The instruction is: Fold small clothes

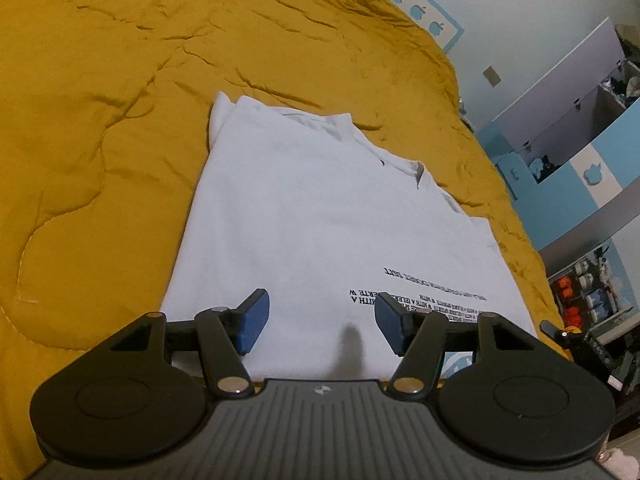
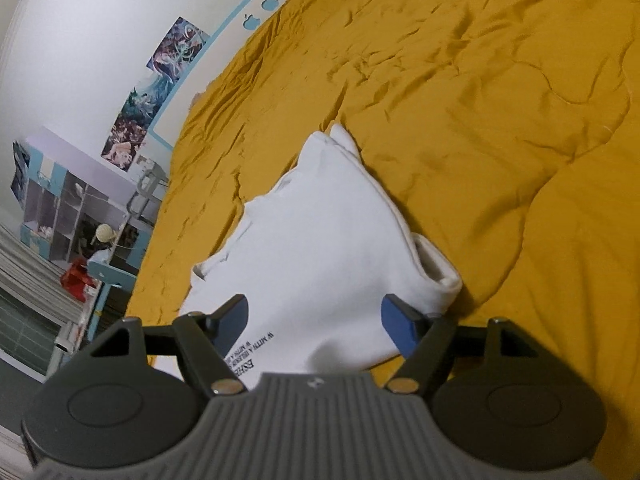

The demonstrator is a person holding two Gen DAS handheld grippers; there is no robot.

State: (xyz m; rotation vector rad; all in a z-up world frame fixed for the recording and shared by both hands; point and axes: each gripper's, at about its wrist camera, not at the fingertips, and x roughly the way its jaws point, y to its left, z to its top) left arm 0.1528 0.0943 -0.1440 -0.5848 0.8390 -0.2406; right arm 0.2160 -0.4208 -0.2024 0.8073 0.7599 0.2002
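Note:
A white T-shirt (image 1: 312, 216) with black printed text lies folded lengthwise on the mustard-yellow quilt (image 1: 100, 120). My left gripper (image 1: 320, 320) is open and empty, hovering over the shirt's near edge. In the right wrist view the same shirt (image 2: 320, 248) lies on the quilt (image 2: 500, 120), with a folded sleeve at its right side. My right gripper (image 2: 316, 320) is open and empty, just above the shirt's near end, its blue pads (image 2: 394, 326) astride the fabric.
The bed's edge runs along the right in the left wrist view, with blue and white shelving (image 1: 580, 140) beyond it. In the right wrist view posters (image 2: 152, 92), cubby shelves (image 2: 72, 216) and a blue chair (image 2: 104, 280) stand left of the bed.

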